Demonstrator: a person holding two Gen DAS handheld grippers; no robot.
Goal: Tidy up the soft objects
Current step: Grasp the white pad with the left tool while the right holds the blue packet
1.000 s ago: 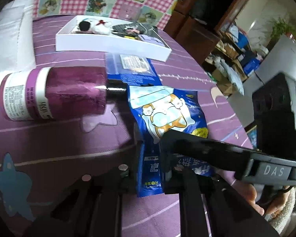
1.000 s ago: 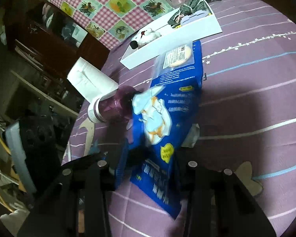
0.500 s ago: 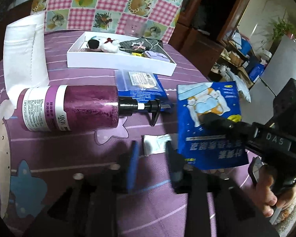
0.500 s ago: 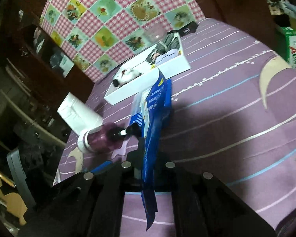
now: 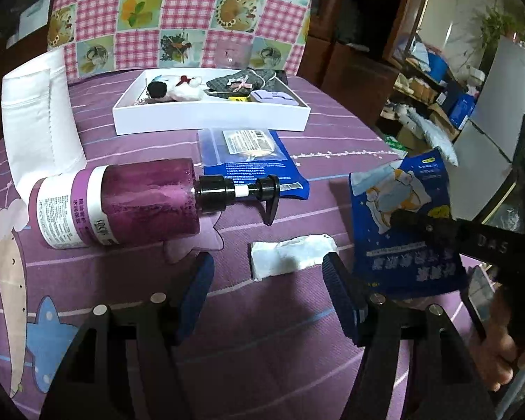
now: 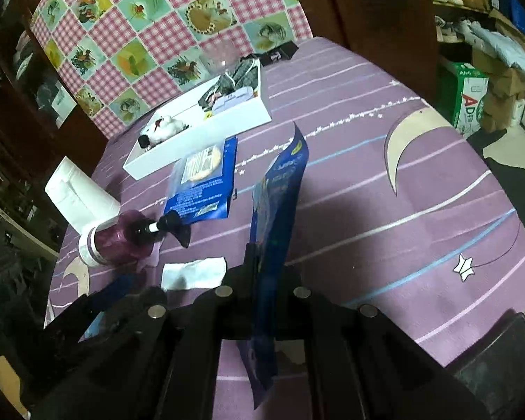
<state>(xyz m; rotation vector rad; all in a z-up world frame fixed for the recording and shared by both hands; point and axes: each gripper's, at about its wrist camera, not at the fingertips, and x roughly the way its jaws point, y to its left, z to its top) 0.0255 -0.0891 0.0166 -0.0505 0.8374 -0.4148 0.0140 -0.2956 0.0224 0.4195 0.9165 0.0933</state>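
My right gripper (image 6: 267, 266) is shut on a blue pouch with a cartoon dog (image 6: 276, 206), held upright above the purple cloth; the pouch also shows in the left wrist view (image 5: 402, 217), at the right. My left gripper (image 5: 267, 280) is open and empty, low over the cloth, just short of a small white wipe sachet (image 5: 292, 255). A second blue pouch (image 5: 252, 161) lies flat with a clear packet on it. A white tray (image 5: 210, 115) at the back holds a plush toy (image 5: 175, 87) and grey fabric items.
A purple pump bottle (image 5: 122, 203) lies on its side left of the sachet, its nozzle pointing right. A white folded cloth (image 5: 38, 122) stands at the far left. A checkered cushion (image 5: 178, 17) is behind the tray. The table edge drops off at the right.
My left gripper let go of the dog pouch, opened and drew back. My right gripper took the pouch, lifted it upright and carried it right, uncovering the white sachet.
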